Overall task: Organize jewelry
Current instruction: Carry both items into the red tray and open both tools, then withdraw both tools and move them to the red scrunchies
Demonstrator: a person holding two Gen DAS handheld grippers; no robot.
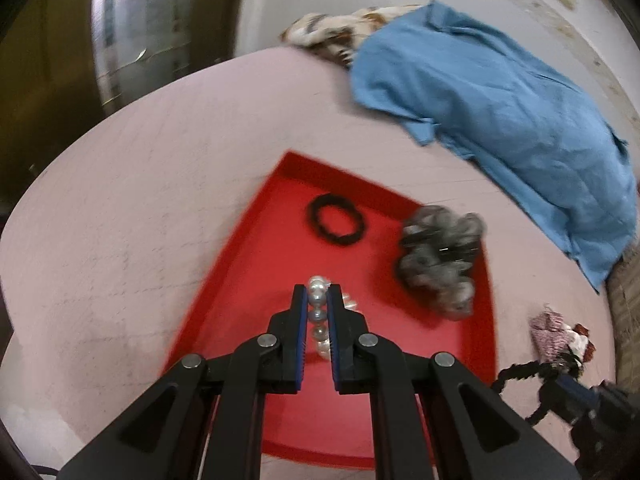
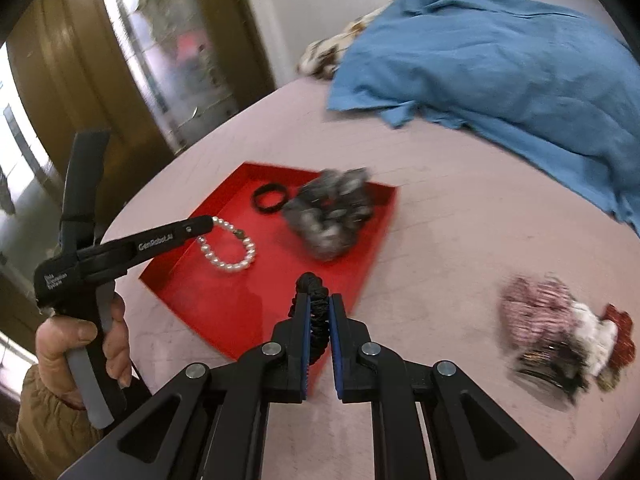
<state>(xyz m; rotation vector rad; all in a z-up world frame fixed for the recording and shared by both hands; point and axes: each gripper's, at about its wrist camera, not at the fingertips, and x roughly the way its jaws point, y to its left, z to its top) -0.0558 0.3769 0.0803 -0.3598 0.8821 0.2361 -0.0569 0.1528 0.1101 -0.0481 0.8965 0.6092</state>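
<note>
Now: left hand-held gripper (image 1: pixel 318 300) clamped on pearl bracelet (image 2: pixel 230 250) above red tray (image 2: pixel 224 300), frame centre; right hand-held gripper (image 2: pixel 319 306) gripping black hair tie (image 2: pixel 314 304), lower centre.

Your tray (image 2: pixel 224 304) sits on the bed (image 2: pixel 440 240), with a hair tie (image 2: pixel 269 197) and scrunchie (image 2: pixel 330 216) inside. Right of it lies a scrunchie pile (image 2: pixel 560 336); behind, a shirt (image 2: pixel 500 64).

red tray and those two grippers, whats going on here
A person is sorting jewelry and hair accessories into a shallow red tray on a pink surface. The left gripper is shut on a white pearl bracelet above the tray. The right gripper is shut on a black braided hair tie. A black hair band and grey scrunchie already lie inside.
</note>
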